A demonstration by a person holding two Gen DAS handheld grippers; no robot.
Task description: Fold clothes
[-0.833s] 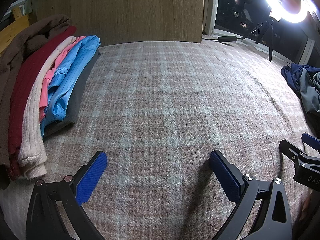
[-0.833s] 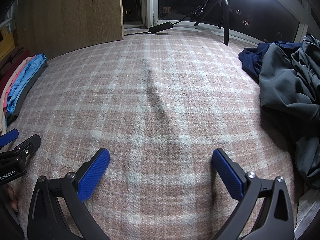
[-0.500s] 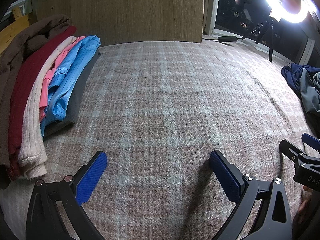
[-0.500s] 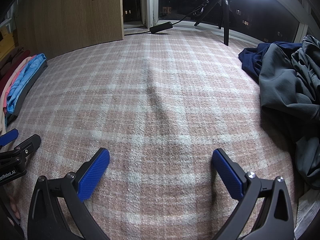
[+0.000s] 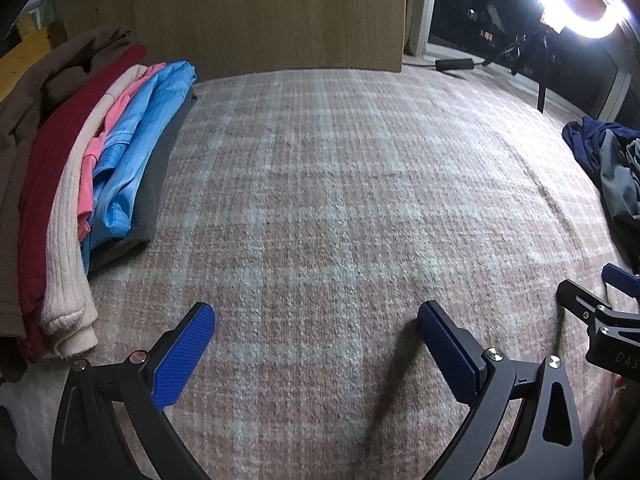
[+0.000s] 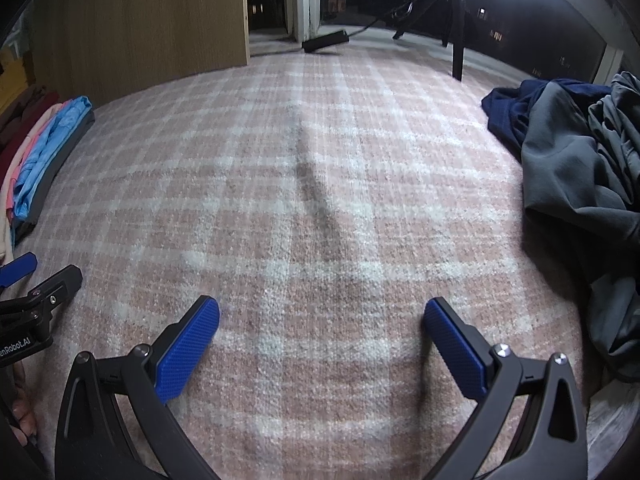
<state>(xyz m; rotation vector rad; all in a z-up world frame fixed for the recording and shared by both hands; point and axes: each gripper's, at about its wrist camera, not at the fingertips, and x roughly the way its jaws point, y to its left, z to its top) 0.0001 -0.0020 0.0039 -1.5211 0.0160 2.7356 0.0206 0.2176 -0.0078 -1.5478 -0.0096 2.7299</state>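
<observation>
— Over the nubbly pink-and-white plaid blanket [image 5: 340, 200], what shows?
— Left gripper [image 5: 316, 344] and right gripper [image 6: 322, 338], ribbed blue pads spread wide, pinching nothing.
— Clothes?
— Folded knits stacked far left [image 5: 80, 184]; crumpled grey-and-navy heap at right [image 6: 576, 168].

Folded stack [image 5: 100, 184] at left edge of plaid blanket [image 5: 340, 200]: brown, dark red, cream ribbed knit, pink, light blue striped, dark grey, overlapped in a slanted row. Unfolded heap [image 6: 580, 168] at right edge: navy garment [image 6: 516, 108] behind, grey garments crumpled on top and in front. Well apart.
</observation>
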